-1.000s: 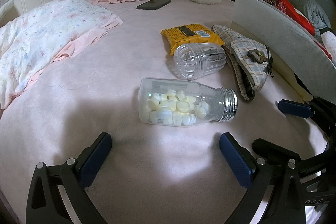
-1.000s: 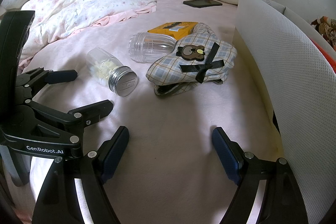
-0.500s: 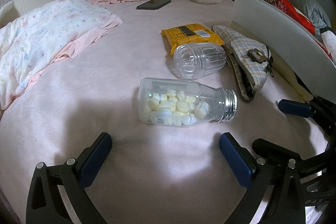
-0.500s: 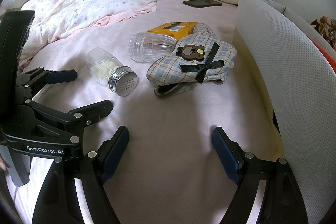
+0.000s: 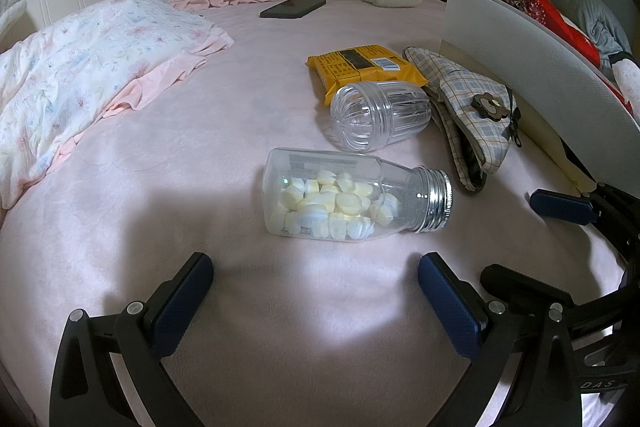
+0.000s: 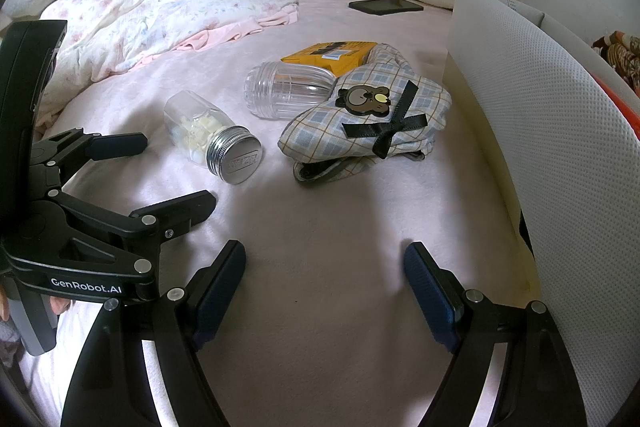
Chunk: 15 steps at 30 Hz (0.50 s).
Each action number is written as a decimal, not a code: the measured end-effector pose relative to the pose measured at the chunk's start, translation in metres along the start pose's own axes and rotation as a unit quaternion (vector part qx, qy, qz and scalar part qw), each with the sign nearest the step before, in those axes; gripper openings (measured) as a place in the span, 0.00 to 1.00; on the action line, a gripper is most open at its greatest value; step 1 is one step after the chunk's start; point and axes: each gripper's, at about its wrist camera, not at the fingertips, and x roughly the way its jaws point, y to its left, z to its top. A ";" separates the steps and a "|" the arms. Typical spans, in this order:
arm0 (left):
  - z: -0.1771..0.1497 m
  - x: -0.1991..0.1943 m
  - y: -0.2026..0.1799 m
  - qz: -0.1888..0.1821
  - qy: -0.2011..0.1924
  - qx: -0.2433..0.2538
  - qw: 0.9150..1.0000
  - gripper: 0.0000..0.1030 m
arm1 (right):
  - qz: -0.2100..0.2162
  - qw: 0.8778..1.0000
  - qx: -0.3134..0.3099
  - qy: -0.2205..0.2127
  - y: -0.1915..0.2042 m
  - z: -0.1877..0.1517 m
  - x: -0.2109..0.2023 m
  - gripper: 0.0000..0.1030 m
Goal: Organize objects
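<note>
"GenRobot.AI" marks the left claw [image 6: 156, 175]; both it and right claw [image 6: 324, 291] gape empty.

Black tongs [image 6: 325, 291], blue pads [image 6: 218, 293], silver screws, "GenRobot.AI" mark.

The right gripper [image 6: 324, 267] hangs over the pink bedsheet [image 6: 320, 227] with its jaws spread wide and nothing between them; the left gripper [image 6: 176, 175], also spread wide, sits just off its left finger. Ahead and slightly left of the claw lies a clear bottle [image 6: 212, 137] of pale tablets on its side, silver cap toward the camera, with an empty ribbed clear jar [image 6: 286, 91] beyond it. Straight ahead rests a plaid pouch [image 6: 368, 123] with a bear badge and black bow, partly covering a yellow packet [image 6: 332, 55], while a white mesh panel [image 6: 540, 131] stands along the claw's right and a dark phone [image 6: 386, 5] lies far ahead.
</note>
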 end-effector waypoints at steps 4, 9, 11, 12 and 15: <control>-0.001 -0.001 0.001 0.002 0.000 0.001 1.000 1.00 | 0.000 1.000 0.000 0.000 0.000 0.000 0.000 0.79; -0.001 -0.001 0.000 0.002 0.000 0.001 1.000 1.00 | 0.000 1.000 0.000 0.000 0.000 0.000 0.000 0.79; -0.002 -0.001 0.001 0.002 0.000 0.001 1.000 1.00 | 0.000 1.000 0.000 0.000 0.000 0.000 0.000 0.79; -0.002 -0.001 0.000 0.003 0.000 0.002 1.000 1.00 | 0.000 1.000 0.000 0.000 0.000 0.000 0.001 0.79; -0.003 -0.002 0.001 0.003 0.000 0.002 1.000 1.00 | 0.000 1.000 0.000 0.000 0.000 0.000 0.001 0.79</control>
